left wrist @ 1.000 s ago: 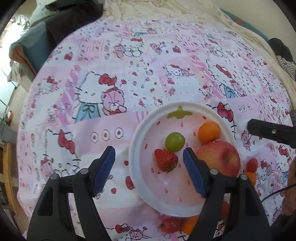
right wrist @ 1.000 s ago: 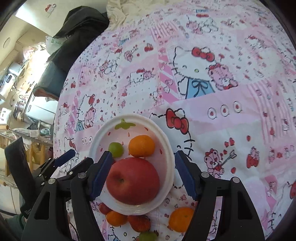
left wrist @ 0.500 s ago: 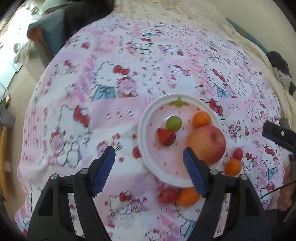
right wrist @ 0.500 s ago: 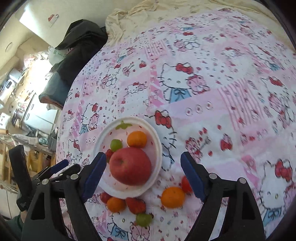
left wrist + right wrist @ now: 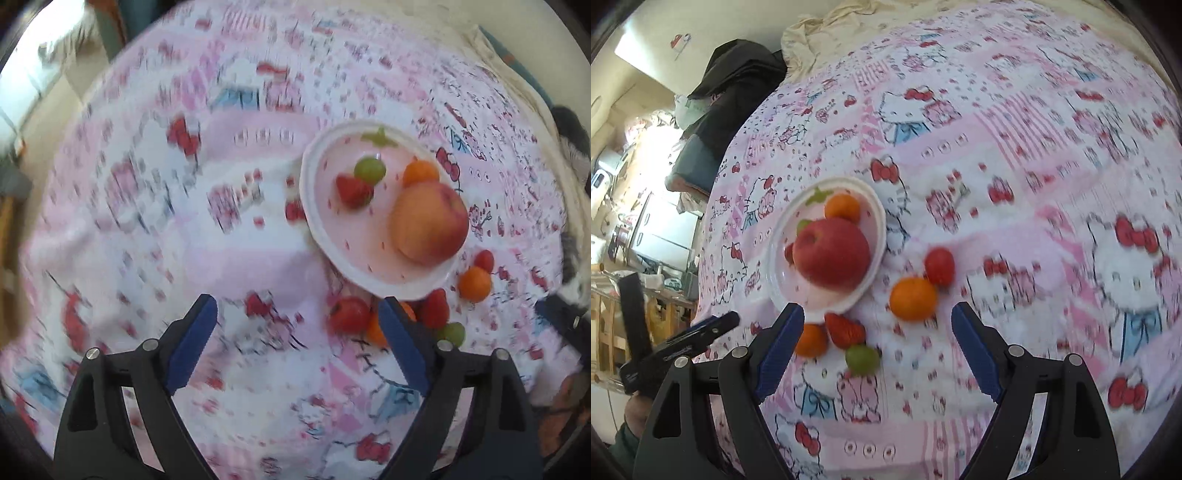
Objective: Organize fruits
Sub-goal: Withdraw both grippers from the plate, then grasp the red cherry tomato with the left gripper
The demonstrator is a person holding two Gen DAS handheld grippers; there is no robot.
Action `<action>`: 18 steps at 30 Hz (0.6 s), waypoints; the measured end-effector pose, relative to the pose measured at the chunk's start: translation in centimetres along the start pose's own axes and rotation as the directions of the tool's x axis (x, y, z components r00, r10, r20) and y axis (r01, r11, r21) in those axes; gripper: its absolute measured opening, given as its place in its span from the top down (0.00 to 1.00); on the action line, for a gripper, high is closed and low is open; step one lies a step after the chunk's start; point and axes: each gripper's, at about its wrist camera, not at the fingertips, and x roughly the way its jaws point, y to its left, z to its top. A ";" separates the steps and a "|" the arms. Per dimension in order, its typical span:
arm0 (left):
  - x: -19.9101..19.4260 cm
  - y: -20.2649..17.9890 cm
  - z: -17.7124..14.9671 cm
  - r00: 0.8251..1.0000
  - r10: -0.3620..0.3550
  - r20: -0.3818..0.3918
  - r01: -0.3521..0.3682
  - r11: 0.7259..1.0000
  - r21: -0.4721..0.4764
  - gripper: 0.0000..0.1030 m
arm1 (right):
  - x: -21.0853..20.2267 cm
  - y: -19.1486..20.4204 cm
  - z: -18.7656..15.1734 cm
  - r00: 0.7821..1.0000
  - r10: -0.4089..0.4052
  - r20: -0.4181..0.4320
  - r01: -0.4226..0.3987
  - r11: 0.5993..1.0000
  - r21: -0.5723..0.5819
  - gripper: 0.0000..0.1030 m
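Your left gripper [image 5: 295, 332] hangs over the pink cartoon-print sheet [image 5: 147, 229] with its fingers [image 5: 192, 343] spread wide and nothing between them; this view is blurred. To its right sits the white plate [image 5: 314, 206], holding a strawberry [image 5: 352, 190], a green grape [image 5: 369, 170], a small orange [image 5: 421, 172] and a big apple [image 5: 430, 223]. Just off the plate's near rim lie a tomato [image 5: 349, 314], a second strawberry [image 5: 436, 308] and a second grape [image 5: 453, 333], with another orange [image 5: 475, 283] and a small red fruit [image 5: 484, 260] further right.

Your right gripper [image 5: 877, 339] also has its fingers [image 5: 975, 349] spread and empty. In the right wrist view, an orange [image 5: 812, 339], a strawberry [image 5: 845, 330] and a grape [image 5: 861, 358] lie near the left finger, just below the plate [image 5: 879, 236]; a larger orange [image 5: 913, 298] touches a red tomato [image 5: 939, 266] to the right.
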 end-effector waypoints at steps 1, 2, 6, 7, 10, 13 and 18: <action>0.5 0.3 -0.2 1.000 -0.020 -0.019 0.019 0.999 -0.032 0.20 | -0.1 -0.2 -0.3 1.000 0.002 0.000 -0.002 1.000 0.007 0.18; 1.0 0.4 -0.2 0.998 -0.038 -0.042 0.036 0.997 -0.062 0.25 | -0.3 -0.5 -0.7 1.000 0.004 0.001 -0.004 1.000 0.019 0.18; 3.2 -0.1 -0.4 0.994 -0.054 -0.097 0.046 0.996 -0.081 0.53 | -0.5 -1.0 -1.2 1.000 -0.009 0.001 0.009 1.000 0.030 0.18; 3.5 -0.2 -0.5 0.993 -0.052 -0.104 0.044 0.996 -0.081 0.53 | -0.6 -1.1 -1.2 1.000 -0.013 0.004 0.013 1.000 0.028 0.18; 4.3 -0.7 -0.7 0.990 -0.085 -0.112 0.075 0.993 -0.089 0.53 | -0.5 -1.4 -1.0 1.000 -0.013 0.006 0.013 0.999 0.039 0.18; 4.6 -1.0 -0.6 0.988 -0.098 -0.115 0.089 0.992 -0.085 0.53 | -0.2 -1.4 -0.9 1.000 -0.013 -0.001 0.013 0.999 0.041 0.18; 5.4 -1.2 -0.4 0.981 -0.143 -0.133 0.130 0.986 -0.103 0.59 | 0.5 -0.7 -0.9 1.000 -0.023 -0.009 0.023 1.000 0.013 0.18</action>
